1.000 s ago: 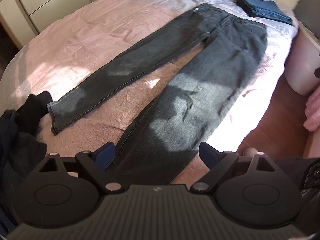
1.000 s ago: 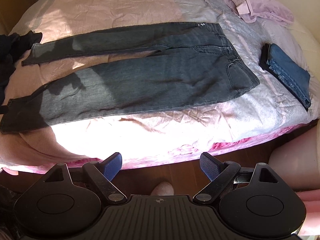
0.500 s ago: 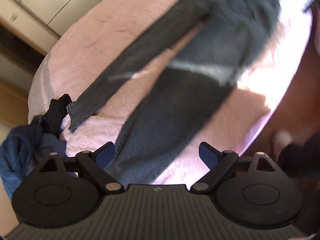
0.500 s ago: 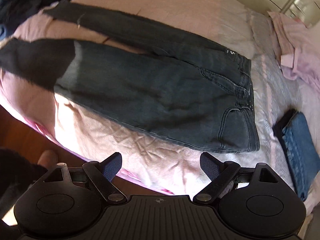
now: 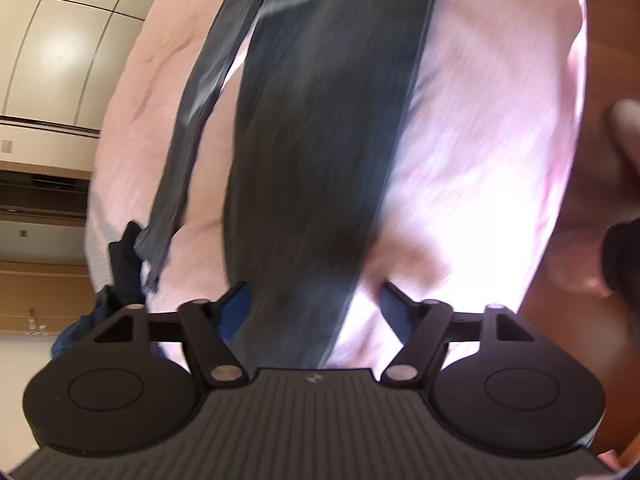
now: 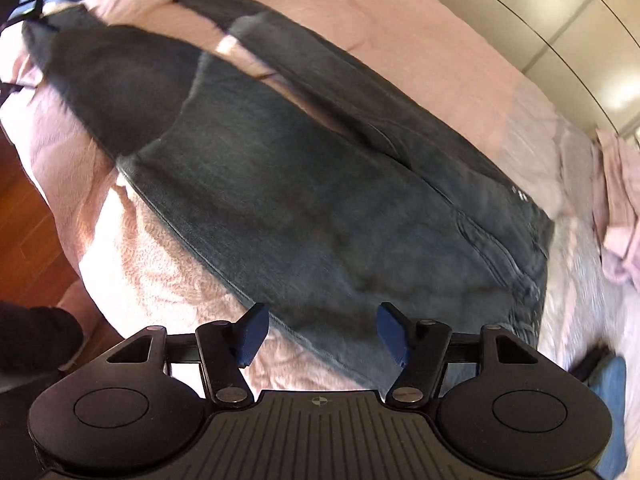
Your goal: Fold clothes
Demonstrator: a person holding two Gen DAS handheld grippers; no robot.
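Observation:
Dark grey jeans [image 5: 312, 152] lie spread flat on a pink bed [image 5: 472, 152], legs apart. In the left wrist view my left gripper [image 5: 316, 300] hangs open just above the hem end of the near leg, the cloth running between and below its blue fingertips. The view is blurred by motion. In the right wrist view the jeans [image 6: 320, 200] fill the middle, waistband to the right. My right gripper [image 6: 322, 330] stands open over the near side seam at the hip, with nothing held between its fingers.
A dark blue heap of clothes [image 5: 116, 276] lies at the bed's foot end. Folded blue jeans [image 6: 608, 396] and a pink garment [image 6: 620, 216] lie near the head end. Wood floor [image 6: 28, 208] runs along the near bed edge. White cupboards [image 6: 560, 20] stand beyond.
Both grippers have dropped closer to the bed. The left one has swung toward the hem of the near leg, the right one toward the hip and waistband. Both stay open.

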